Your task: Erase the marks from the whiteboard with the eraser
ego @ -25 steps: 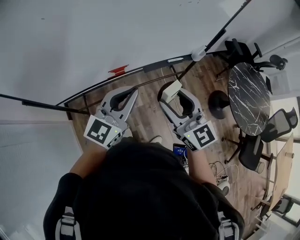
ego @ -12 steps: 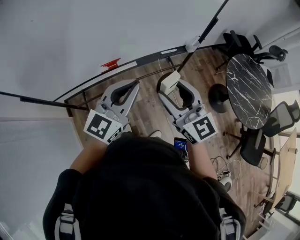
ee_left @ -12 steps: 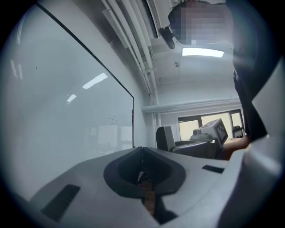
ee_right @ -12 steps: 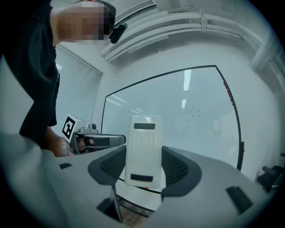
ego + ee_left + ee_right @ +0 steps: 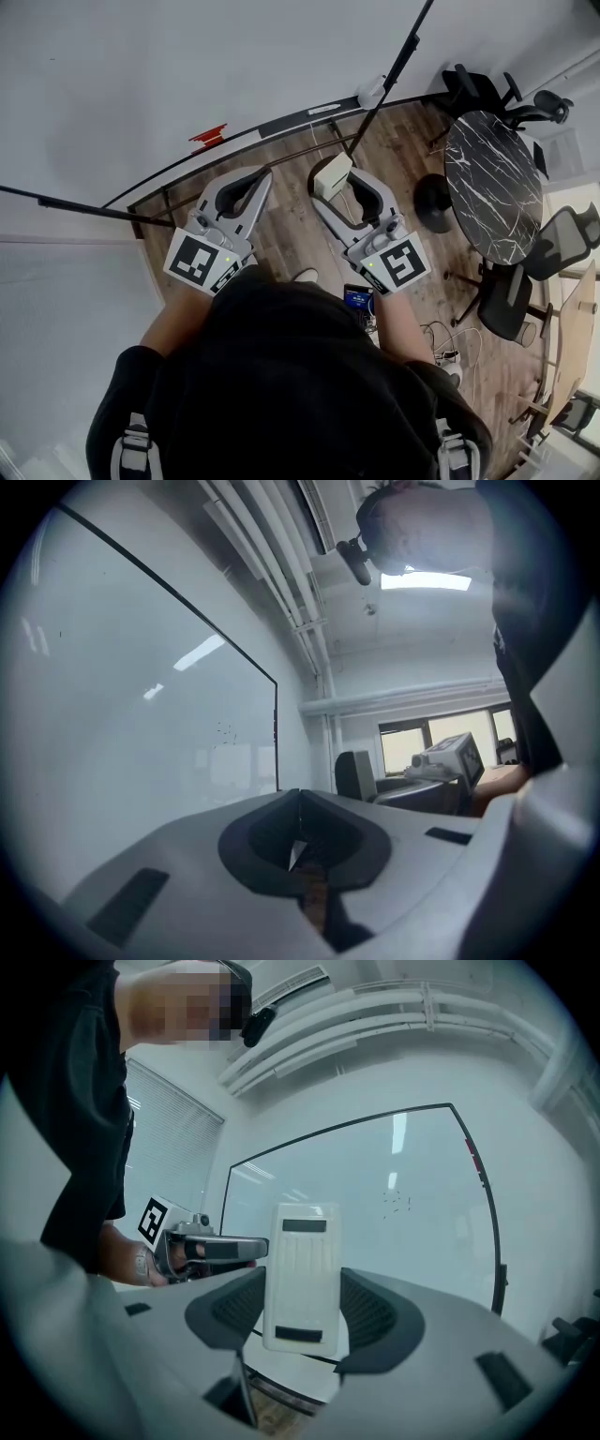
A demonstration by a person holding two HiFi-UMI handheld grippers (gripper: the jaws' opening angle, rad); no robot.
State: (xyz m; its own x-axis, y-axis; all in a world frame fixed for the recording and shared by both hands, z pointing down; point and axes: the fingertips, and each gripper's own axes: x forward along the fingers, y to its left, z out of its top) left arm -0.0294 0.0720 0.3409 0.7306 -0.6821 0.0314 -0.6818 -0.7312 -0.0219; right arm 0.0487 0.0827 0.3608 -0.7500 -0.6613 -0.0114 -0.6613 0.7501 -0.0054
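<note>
My right gripper (image 5: pixel 342 192) is shut on a white rectangular eraser (image 5: pixel 331 175), held upright over the wooden floor, short of the whiteboard (image 5: pixel 187 66). In the right gripper view the eraser (image 5: pixel 300 1274) sits between the two dark pads of my right gripper (image 5: pixel 302 1311), and a small cluster of dark marks (image 5: pixel 398 1201) shows on the whiteboard (image 5: pixel 375 1185) beyond it. My left gripper (image 5: pixel 262 176) is shut on nothing and sits beside the right one. In the left gripper view the left gripper (image 5: pixel 298 801) has its jaws pressed together, and faint marks (image 5: pixel 225 731) show on the board.
A red object (image 5: pixel 208 136) lies on the board's ledge. A black pole (image 5: pixel 394 66) slants across the board's right end. A round dark marble table (image 5: pixel 492 192) and office chairs (image 5: pixel 553 253) stand at the right. A phone (image 5: pixel 359 298) hangs at the person's waist.
In the head view both grippers and the scene have drifted slightly left. The eraser stays in the right gripper, and the left gripper stays shut.
</note>
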